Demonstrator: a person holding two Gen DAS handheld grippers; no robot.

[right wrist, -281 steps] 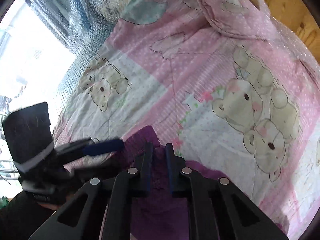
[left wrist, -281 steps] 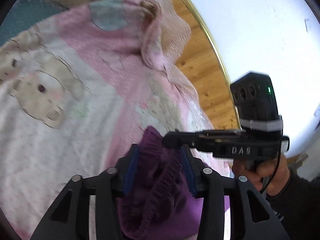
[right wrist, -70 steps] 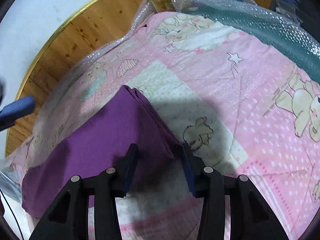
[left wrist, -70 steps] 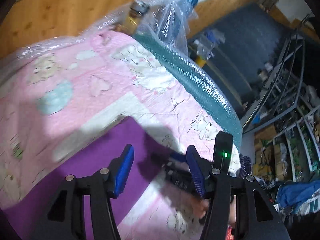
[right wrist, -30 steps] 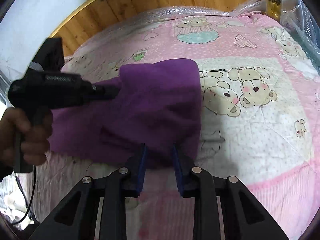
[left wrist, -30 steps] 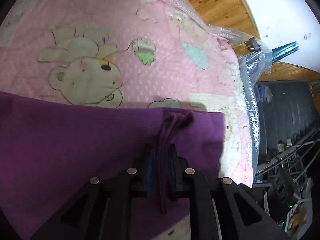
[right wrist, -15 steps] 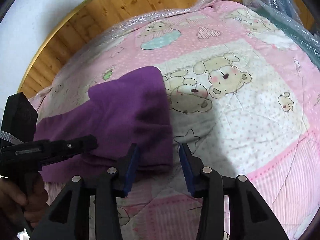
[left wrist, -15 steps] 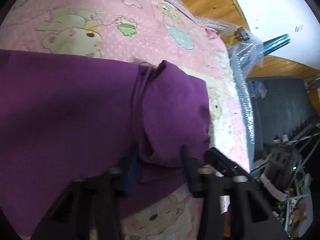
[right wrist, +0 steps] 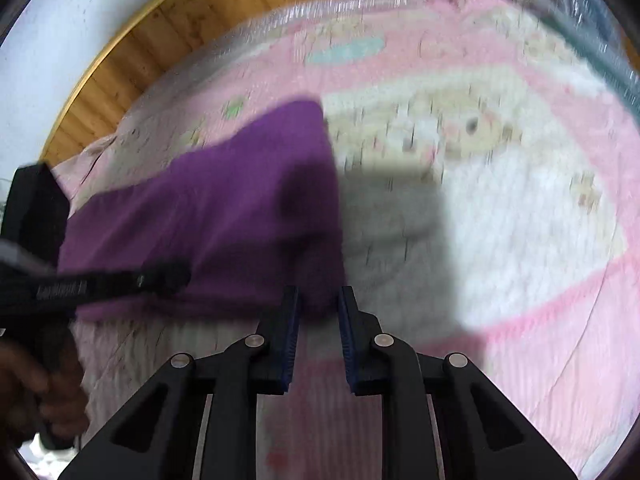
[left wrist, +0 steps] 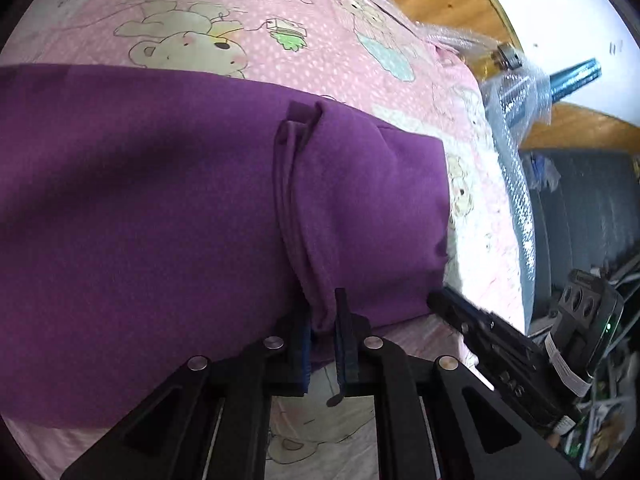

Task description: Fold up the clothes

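A bed covered by a pink quilt (left wrist: pixel 332 40) printed with teddy bears fills both views, with a wooden headboard (right wrist: pixel 168 36) and white wall beyond it, and cluttered shelving past the bed's edge at about 4 o'clock in the left wrist view. Nearest the left camera, the left tool (left wrist: pixel 323 334) has its pads pressed together on a bunched ridge at the near edge of the purple garment (left wrist: pixel 140 208), pinching several layers at once. In the right wrist view, which is blurred by motion, the right tool (right wrist: pixel 318 326) sits at the garment's near right corner at 6 o'clock with a narrow gap between its pads; purple cloth lies at that gap, but I cannot tell whether it is gripped or merely touched. The garment lies flat on the quilt, spreading from the tools toward 9 o'clock, a soft, thick, plain purple fabric already doubled over, with a raised seam of stacked edges running away from the left tool toward 12 o'clock and a squared-off end toward 2 o'clock. The step in hand looks like another fold of that doubled end. To do it well, both tools should hold all layers at matching points on the near edge, lift together, keep the cloth taut between them, and lay it down with edges lined up so the ridge flattens rather than bunches.
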